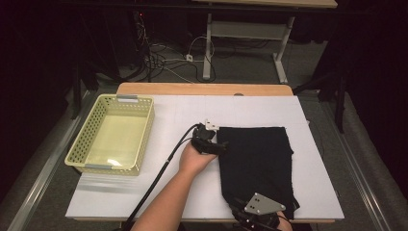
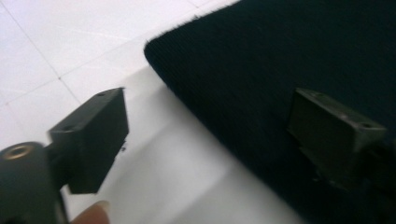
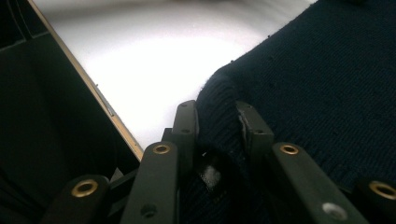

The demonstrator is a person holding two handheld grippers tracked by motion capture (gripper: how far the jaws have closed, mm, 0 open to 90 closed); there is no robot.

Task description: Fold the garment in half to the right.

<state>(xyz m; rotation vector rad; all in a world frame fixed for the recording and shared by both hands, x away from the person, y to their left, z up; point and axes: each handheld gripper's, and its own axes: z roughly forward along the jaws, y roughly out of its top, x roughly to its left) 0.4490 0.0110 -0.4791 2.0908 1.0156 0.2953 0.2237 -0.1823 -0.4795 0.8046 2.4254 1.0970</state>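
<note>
A dark navy knit cloth lies folded flat on the right half of the white table. My left gripper is at the cloth's left edge near its far corner. In the left gripper view it stands open, one jaw over the bare table and the other over the cloth, with the cloth's edge between them and untouched. My right gripper is at the cloth's near-left corner by the table's front edge. In the right gripper view it is shut on a bunched fold of the cloth.
An empty yellow-green perforated basket stands at the table's left side. The table's wooden front edge runs close beside the right gripper. Beyond the far edge are cables and another table's legs on the floor.
</note>
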